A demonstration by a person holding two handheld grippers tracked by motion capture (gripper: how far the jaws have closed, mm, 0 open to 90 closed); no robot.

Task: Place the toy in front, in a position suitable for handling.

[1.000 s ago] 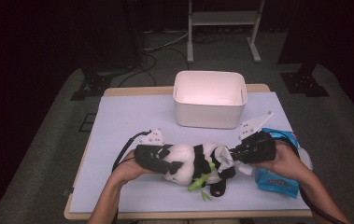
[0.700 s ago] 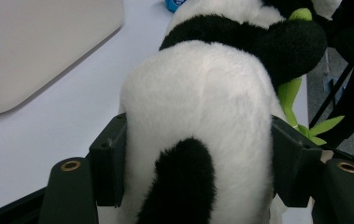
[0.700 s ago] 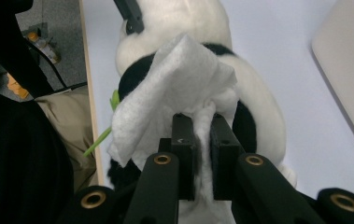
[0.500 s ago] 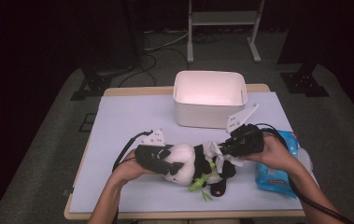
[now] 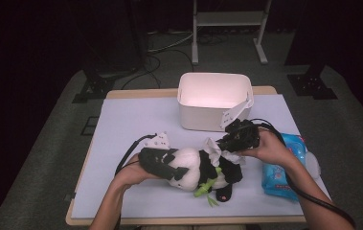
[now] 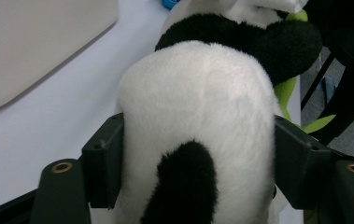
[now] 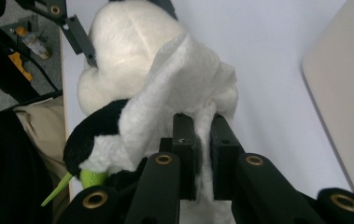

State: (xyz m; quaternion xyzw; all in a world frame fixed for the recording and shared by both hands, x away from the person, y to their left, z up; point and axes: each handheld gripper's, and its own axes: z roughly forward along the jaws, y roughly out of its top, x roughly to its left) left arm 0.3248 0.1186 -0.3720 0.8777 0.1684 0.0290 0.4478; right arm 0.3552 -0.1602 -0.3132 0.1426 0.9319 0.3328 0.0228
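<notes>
1. The panda point(image 5: 188, 170) lies on the table point(image 5: 131, 124), in front of the bin point(image 5: 212, 98).
2. The left tool point(image 6: 198, 154), its jaws just opened wider, brackets the panda's head.
3. The right tool point(image 7: 201, 154) pinches a wipe point(image 7: 174, 88) against the panda.
4. Judging by this, wiping is underway, not finished.

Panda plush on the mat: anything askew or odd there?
Nothing damaged or spilled. The panda plush lies on its side rather than sitting up, its head clamped between the left gripper jaws. A white wipe is draped over it, pinched by the right gripper. The blue wipes pack overhangs the table's right edge.
</notes>
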